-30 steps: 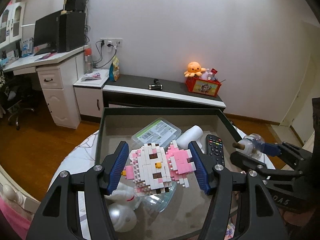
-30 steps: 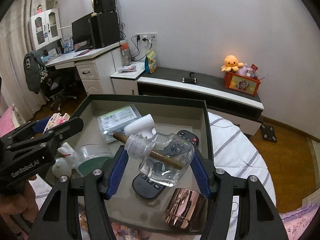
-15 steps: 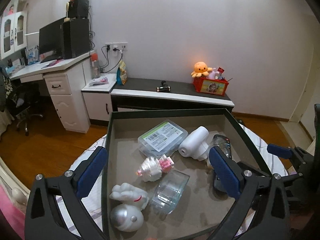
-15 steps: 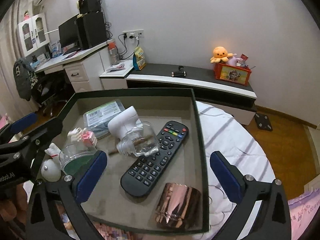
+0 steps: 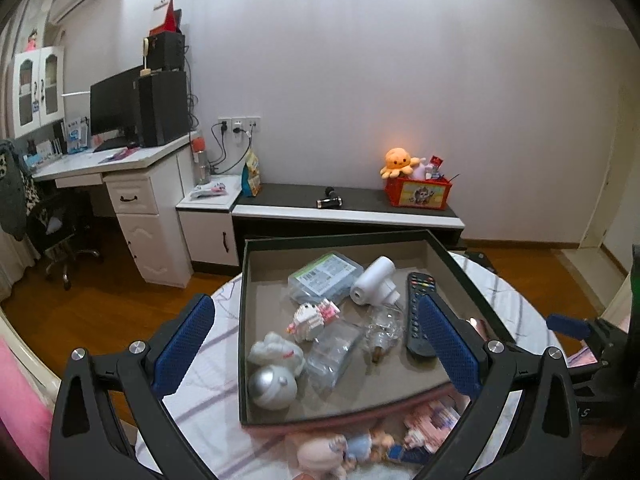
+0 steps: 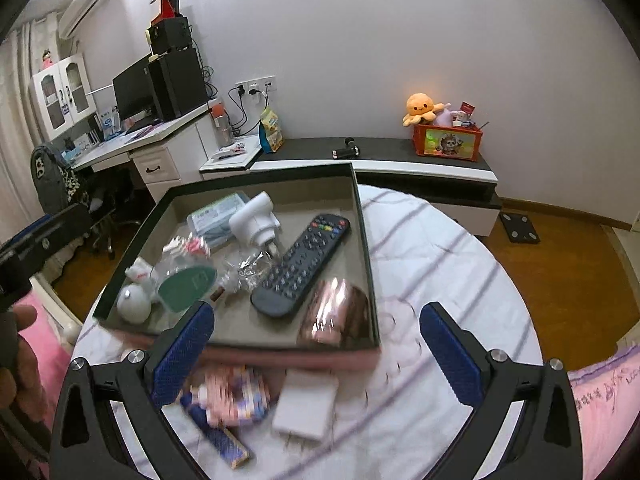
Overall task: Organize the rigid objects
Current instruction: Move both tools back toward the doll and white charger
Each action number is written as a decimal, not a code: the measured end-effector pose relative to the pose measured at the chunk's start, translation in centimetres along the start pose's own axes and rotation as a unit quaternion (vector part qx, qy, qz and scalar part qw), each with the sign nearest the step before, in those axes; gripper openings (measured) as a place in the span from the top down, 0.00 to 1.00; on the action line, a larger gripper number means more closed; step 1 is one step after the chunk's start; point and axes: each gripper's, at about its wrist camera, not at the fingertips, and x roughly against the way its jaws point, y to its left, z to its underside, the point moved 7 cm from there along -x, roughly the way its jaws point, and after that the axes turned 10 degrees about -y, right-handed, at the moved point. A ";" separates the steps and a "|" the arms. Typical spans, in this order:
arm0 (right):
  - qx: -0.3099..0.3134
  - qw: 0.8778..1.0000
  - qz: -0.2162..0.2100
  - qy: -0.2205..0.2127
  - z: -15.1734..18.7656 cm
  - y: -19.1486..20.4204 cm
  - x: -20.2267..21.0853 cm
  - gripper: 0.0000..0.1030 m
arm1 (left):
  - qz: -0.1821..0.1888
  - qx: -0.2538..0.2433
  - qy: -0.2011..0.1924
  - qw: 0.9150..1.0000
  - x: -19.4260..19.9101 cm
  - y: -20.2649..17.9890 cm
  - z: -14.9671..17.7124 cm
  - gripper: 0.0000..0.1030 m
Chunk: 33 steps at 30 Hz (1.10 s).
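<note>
two grippers: the left gripper (image 5: 316, 344) and right gripper (image 6: 316, 344) both hang above the near edge of the tray (image 5: 340, 240) with jaws released and spread wide, nothing between them; both have just been opening.
tray: dark, shallow, sitting on the round striped surface (image 6: 440, 248).
brick toy: the pink-and-white brick toy (image 5: 314, 316) lies in the tray's middle, touching the clear box (image 5: 332, 354).
bottle: the clear bottle (image 5: 384, 330) with its wooden stopper lies between the clear box and the remote (image 5: 418, 312), apart from both grippers.
also in tray: a labelled case (image 5: 324, 276), a white roll-shaped device (image 5: 374, 282), a white figure (image 5: 276, 354), a silver ball (image 5: 272, 386), and a copper tin (image 6: 334, 312) in the near right corner.
still outside: just before the tray's near wall lie a white charger (image 6: 306, 398), a blurred colourful pack (image 6: 236, 394) and, in the left view, a doll (image 5: 340, 446).
step in hand: as i judge it, two drop-offs are done and both grippers are free to fetch.
next move: likely a reach down to one of the loose things on the surface; the charger lies flat, so the jaws would need to come low and straddle its sides before closing.
risk: the near wall is close to these things, so a low approach could bump the tray.
</note>
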 end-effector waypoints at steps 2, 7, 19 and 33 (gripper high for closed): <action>-0.001 1.000 0.001 0.000 0.8 -0.2 1.1 0.00 | 0.001 0.002 0.003 1.000 0.9 0.0 0.6 0.00; -0.004 1.000 0.002 0.000 2.2 -0.4 3.3 0.00 | 0.002 0.013 0.012 1.000 2.9 0.4 2.4 0.00; -0.004 1.000 -0.004 0.014 5.9 0.1 6.3 0.00 | -0.004 0.044 0.047 0.998 7.3 1.4 8.2 0.00; -0.004 0.999 -0.008 0.038 9.3 0.8 7.2 0.00 | -0.006 0.062 0.077 0.995 9.6 0.9 12.4 0.00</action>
